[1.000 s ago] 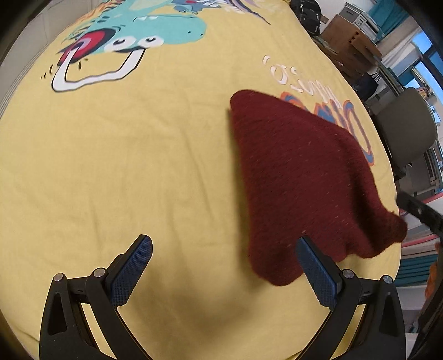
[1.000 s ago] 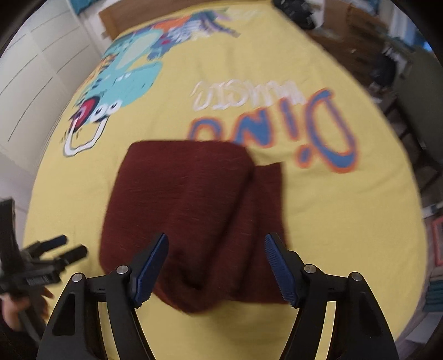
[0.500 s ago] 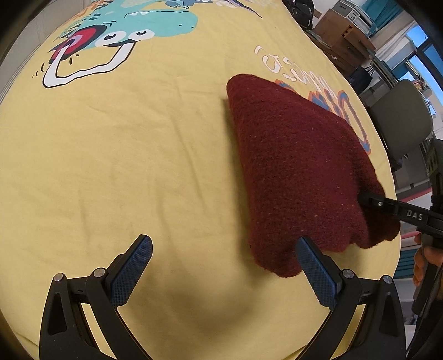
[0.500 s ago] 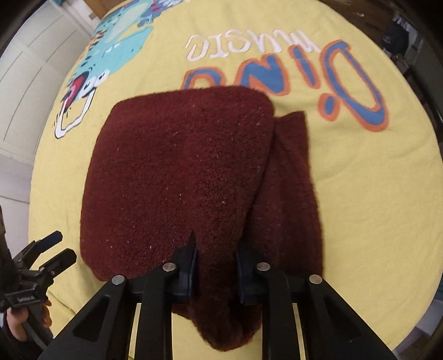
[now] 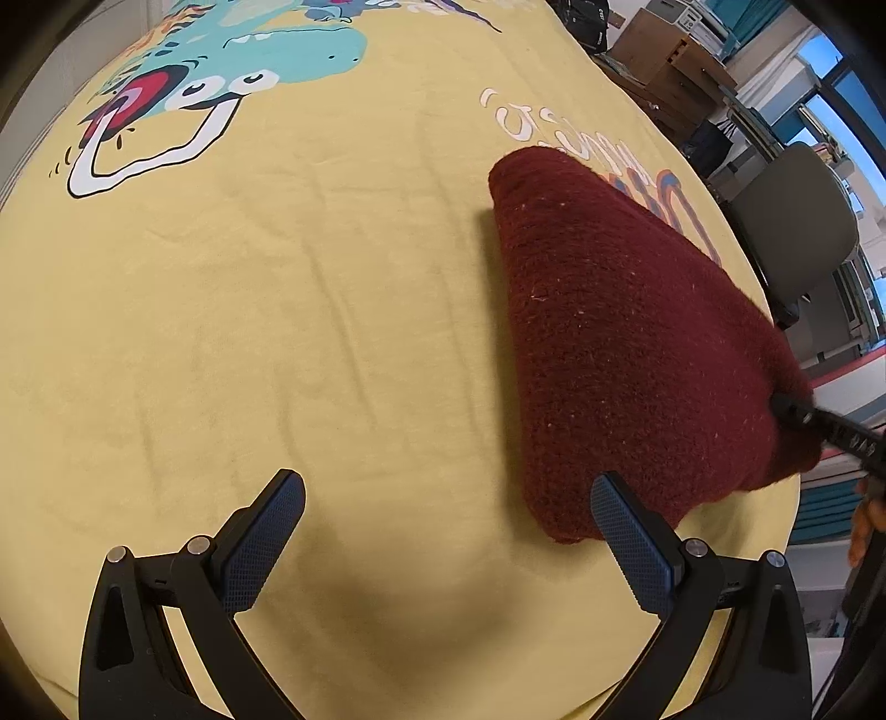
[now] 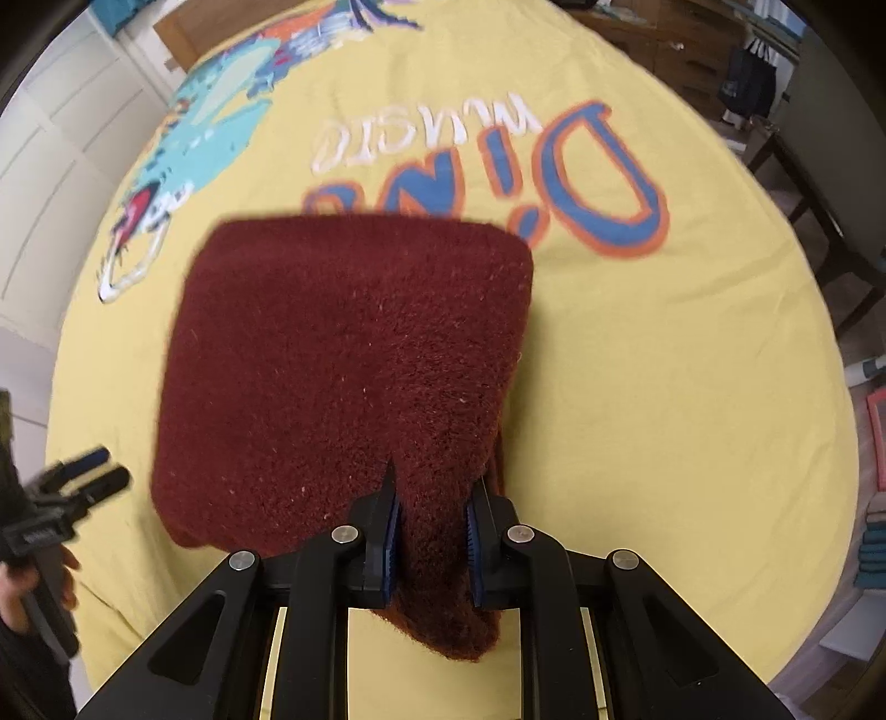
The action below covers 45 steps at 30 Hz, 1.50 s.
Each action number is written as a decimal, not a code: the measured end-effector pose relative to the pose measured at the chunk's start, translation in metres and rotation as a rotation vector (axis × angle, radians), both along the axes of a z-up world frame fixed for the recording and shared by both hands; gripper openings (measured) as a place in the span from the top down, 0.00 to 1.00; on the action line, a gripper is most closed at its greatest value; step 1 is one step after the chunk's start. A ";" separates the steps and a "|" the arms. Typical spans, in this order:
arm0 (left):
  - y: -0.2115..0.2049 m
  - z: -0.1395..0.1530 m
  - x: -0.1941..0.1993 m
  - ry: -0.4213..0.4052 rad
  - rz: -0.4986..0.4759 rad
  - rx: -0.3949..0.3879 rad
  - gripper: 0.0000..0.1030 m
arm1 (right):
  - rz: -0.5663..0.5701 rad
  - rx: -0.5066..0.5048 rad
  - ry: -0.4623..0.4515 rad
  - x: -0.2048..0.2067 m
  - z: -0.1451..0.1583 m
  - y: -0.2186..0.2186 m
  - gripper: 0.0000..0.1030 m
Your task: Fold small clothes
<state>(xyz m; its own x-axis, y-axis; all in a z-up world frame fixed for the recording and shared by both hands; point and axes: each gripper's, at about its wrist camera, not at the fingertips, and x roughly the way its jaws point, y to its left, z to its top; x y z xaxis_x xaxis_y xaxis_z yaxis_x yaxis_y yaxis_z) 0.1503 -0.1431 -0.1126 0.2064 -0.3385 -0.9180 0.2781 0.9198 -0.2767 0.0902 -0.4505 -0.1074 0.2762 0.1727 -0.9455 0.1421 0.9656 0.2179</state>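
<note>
A dark red knitted garment (image 6: 343,360) lies folded on the yellow dinosaur sheet (image 6: 664,360). My right gripper (image 6: 431,515) is shut on its near edge, with a bunch of the knit squeezed between the blue pads and hanging below them. In the left wrist view the same garment (image 5: 626,354) lies to the right, and the right gripper's black tip (image 5: 797,412) bites its far right edge. My left gripper (image 5: 446,531) hovers open over bare sheet, its right finger (image 5: 631,543) just beside the garment's near corner, nothing between the fingers.
The bed's sheet bears a teal dinosaur print (image 5: 232,72) and "Dino" lettering (image 6: 498,160). A grey chair (image 5: 797,221) and wooden furniture (image 5: 670,50) stand past the bed's right edge. White cupboard doors (image 6: 50,166) lie to the left.
My right gripper came down onto the garment's near edge and closed from wide open to shut on the knit. The garment's loose right flap has been drawn under. The left gripper barely moved.
</note>
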 end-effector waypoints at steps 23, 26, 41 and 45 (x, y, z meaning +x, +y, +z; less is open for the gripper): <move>-0.056 0.015 0.027 0.000 -0.017 0.071 0.01 | -0.075 0.061 -0.074 0.010 -0.001 -0.015 0.01; -0.074 0.011 0.033 0.012 -0.023 0.059 0.01 | -0.052 0.071 -0.071 0.022 -0.007 -0.005 0.01; -0.103 -0.054 0.043 0.044 -0.066 0.089 0.00 | -0.038 0.188 0.026 0.030 -0.084 -0.009 0.01; -0.101 -0.062 0.042 0.049 -0.067 0.056 0.00 | -0.025 0.201 0.007 0.031 -0.091 -0.008 0.01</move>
<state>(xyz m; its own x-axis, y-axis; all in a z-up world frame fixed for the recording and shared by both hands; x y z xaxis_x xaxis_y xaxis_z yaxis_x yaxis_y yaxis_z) 0.1919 -0.2436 -0.1743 0.1393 -0.2978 -0.9444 0.3264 0.9142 -0.2402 0.1212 -0.4583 -0.1985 0.2765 0.3516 -0.8944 0.1678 0.8987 0.4052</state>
